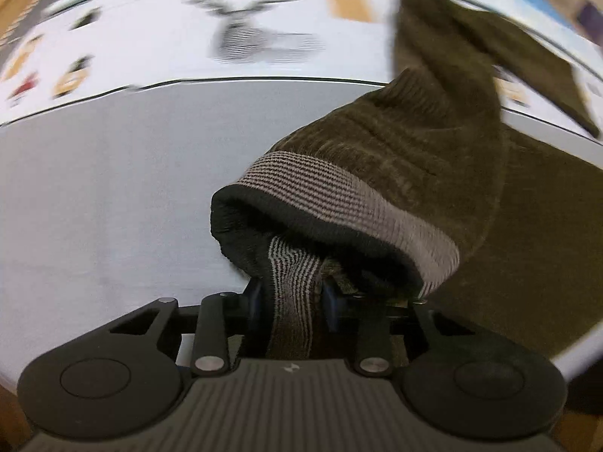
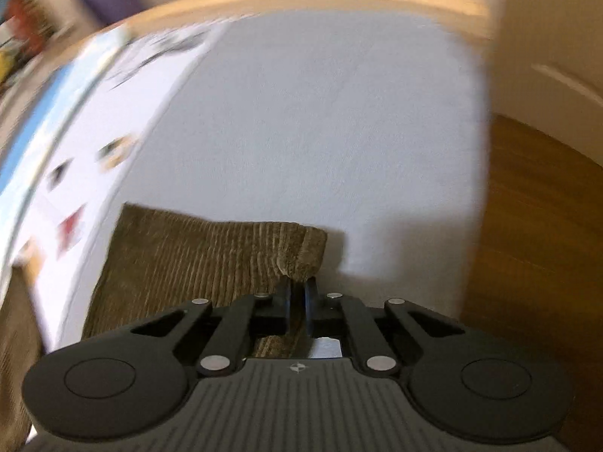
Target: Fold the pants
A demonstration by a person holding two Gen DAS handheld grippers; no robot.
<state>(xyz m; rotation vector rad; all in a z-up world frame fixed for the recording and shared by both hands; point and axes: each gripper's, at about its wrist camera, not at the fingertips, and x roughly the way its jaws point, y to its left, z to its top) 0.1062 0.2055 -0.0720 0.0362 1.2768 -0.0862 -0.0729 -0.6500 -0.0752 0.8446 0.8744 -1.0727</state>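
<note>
The fold looks only begun. The left gripper (image 1: 290,293) pinches the striped waistband (image 1: 339,196) of the brown pants (image 1: 433,132), lifted above the grey sheet (image 1: 113,188). The right gripper (image 2: 299,293) is pressed together on a corner of the pants. The pants stretch away across the sheet toward its far edge.

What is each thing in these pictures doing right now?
left gripper: shut on the striped waistband.
striped waistband: bunched and lifted, mouth gaping.
pants: part lifted off the white bed, part lying flat.
right gripper: shut on a pants corner.
pants corner: pinched, curled up.
white bed: smooth, uncovered here.
</note>
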